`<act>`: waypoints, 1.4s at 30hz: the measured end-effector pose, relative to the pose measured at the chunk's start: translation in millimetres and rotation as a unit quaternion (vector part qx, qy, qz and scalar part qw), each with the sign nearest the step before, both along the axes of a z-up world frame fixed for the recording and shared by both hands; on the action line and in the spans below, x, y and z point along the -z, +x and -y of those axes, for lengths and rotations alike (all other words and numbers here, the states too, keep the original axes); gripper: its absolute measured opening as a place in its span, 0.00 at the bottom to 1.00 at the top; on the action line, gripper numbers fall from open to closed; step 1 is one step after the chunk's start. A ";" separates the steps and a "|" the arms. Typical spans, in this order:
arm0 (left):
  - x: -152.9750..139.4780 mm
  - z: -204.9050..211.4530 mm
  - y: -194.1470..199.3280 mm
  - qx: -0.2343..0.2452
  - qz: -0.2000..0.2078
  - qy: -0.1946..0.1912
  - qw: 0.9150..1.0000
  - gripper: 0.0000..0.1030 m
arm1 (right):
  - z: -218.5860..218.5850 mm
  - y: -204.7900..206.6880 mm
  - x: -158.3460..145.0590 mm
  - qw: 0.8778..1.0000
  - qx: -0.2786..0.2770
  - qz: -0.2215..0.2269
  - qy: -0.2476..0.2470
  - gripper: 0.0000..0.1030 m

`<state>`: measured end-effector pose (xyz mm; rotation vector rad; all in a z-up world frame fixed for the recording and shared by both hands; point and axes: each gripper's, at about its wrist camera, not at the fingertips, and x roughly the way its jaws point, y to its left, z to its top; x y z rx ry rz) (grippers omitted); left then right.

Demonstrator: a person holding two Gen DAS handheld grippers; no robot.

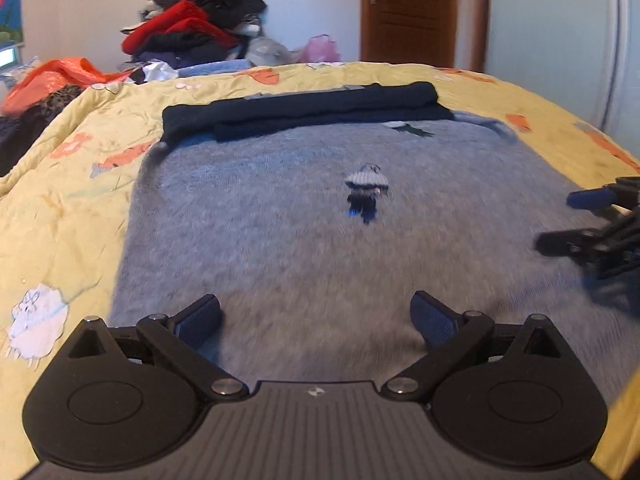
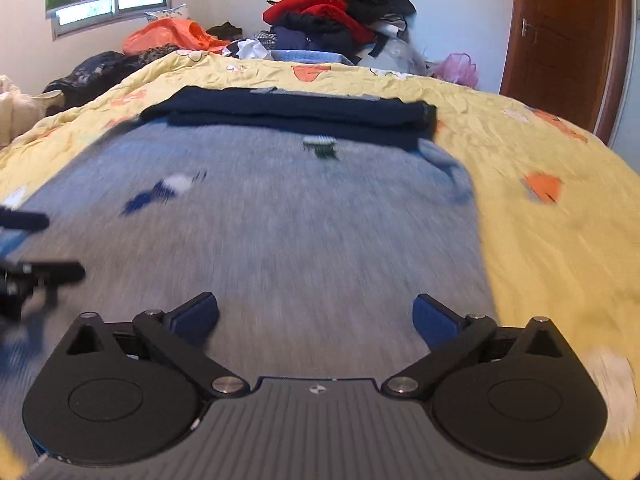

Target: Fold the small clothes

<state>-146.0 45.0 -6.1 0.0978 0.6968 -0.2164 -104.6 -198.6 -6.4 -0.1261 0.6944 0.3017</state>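
Both jaws stand wide with nothing between them: my left gripper (image 1: 316, 320) and right gripper (image 2: 316, 320) hover over the grey sweater (image 1: 320, 240). It lies flat, fuzzy knit, small figures stitched on, dark navy band (image 1: 304, 112) folded across its far edge. Underneath I see a crinkled yellow quilt (image 1: 72, 200); clothes pile (image 1: 196, 28) behind.

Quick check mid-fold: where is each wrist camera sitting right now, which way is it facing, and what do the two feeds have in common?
Left wrist: on the left gripper, open, angled down over the grey sweater; right gripper enters at right edge.
Right wrist: on the right gripper, open, angled down over the sweater's right side; left gripper at left edge.
Shared: sweater, navy folded band, yellow quilt, clothes pile, brown door.
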 end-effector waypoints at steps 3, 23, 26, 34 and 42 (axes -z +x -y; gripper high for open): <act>-4.7 -8.6 -6.3 0.006 -0.008 0.005 1.000 0.99 | 16.1 -27.3 -0.7 1.000 -0.010 0.004 -0.003 0.99; -2.8 12.5 155.8 -0.094 -0.013 -0.005 0.995 1.00 | -22.0 149.2 2.3 0.999 0.045 0.000 0.009 1.00; -1.7 9.9 156.3 -0.089 -0.013 -0.007 0.996 1.00 | -9.9 131.0 3.1 0.999 0.048 0.002 0.004 1.00; -2.2 11.2 157.1 -0.091 -0.013 -0.005 0.996 1.00 | -3.6 72.4 -8.8 0.999 0.047 -0.001 -0.004 1.00; -15.7 18.2 107.1 -0.059 -0.031 -0.019 0.998 1.00 | -5.1 54.7 -1.3 1.000 0.016 0.001 0.002 1.00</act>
